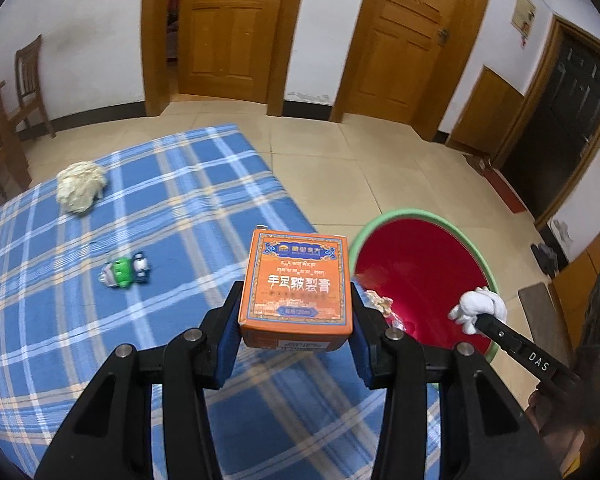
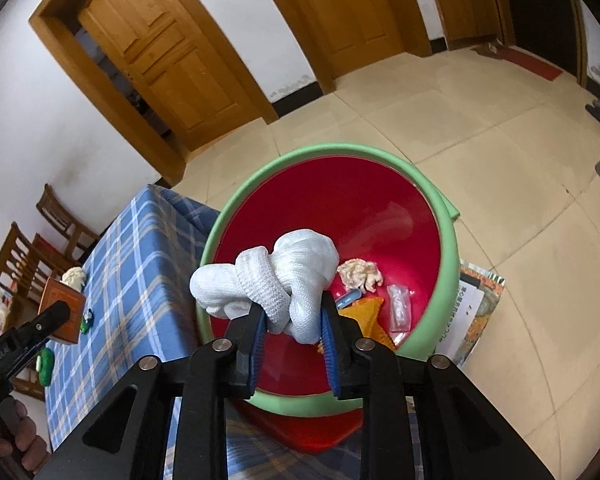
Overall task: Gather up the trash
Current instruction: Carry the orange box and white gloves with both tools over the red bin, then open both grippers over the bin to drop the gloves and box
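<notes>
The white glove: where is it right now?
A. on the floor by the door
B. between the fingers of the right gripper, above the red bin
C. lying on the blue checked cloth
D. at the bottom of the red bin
B: the white glove sits bunched between the right gripper's two fingers, hanging over the open red bin, not yet down among the trash inside.

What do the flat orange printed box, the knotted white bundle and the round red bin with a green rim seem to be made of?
Orange box: likely thin printed cardboard, with crisp folded edges and a matte face.
White bundle: knitted fabric, possibly a cotton glove, going by its ribbed weave.
Red bin: apparently smooth plastic, since its inner wall shines.
</notes>
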Demonstrator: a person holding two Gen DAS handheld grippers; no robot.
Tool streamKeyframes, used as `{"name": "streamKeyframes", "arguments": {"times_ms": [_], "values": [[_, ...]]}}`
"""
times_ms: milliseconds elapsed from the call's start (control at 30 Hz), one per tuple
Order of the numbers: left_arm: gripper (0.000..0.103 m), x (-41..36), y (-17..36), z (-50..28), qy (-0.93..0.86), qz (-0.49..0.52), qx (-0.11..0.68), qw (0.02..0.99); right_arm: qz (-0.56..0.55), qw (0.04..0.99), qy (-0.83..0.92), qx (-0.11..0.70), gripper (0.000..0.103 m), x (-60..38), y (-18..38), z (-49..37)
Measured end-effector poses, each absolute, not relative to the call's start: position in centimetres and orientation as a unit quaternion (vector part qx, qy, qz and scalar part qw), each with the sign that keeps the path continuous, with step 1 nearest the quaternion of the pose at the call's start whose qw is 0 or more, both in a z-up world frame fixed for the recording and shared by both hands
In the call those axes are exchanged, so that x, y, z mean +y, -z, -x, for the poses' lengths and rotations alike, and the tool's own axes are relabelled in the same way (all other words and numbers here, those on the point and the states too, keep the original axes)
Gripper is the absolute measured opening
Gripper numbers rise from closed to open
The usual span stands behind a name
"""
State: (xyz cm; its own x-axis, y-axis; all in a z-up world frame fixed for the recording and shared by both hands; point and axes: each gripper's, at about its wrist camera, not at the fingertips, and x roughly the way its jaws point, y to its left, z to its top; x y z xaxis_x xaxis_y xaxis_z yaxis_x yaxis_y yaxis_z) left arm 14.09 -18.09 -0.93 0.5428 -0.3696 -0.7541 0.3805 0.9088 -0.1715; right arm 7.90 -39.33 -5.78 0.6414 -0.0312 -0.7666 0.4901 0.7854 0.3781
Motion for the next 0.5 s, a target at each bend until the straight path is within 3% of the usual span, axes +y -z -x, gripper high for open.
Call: {"name": "streamKeyframes", "arguments": {"times_ms": [200,500], "values": [[0.047,-20.7,1.2,-13.8,0.231,-0.028,0.428,0.873,-0.299,0.853,0.157,0.397,0.031,-40.1,6.1,-7.5],[0.047,-23.9,2.1,-13.3,0.257,-0.052,0.433,0.862,-0.304,0.858,0.154,0.385,0.046,-41.2,5.7,-6.8]]}}
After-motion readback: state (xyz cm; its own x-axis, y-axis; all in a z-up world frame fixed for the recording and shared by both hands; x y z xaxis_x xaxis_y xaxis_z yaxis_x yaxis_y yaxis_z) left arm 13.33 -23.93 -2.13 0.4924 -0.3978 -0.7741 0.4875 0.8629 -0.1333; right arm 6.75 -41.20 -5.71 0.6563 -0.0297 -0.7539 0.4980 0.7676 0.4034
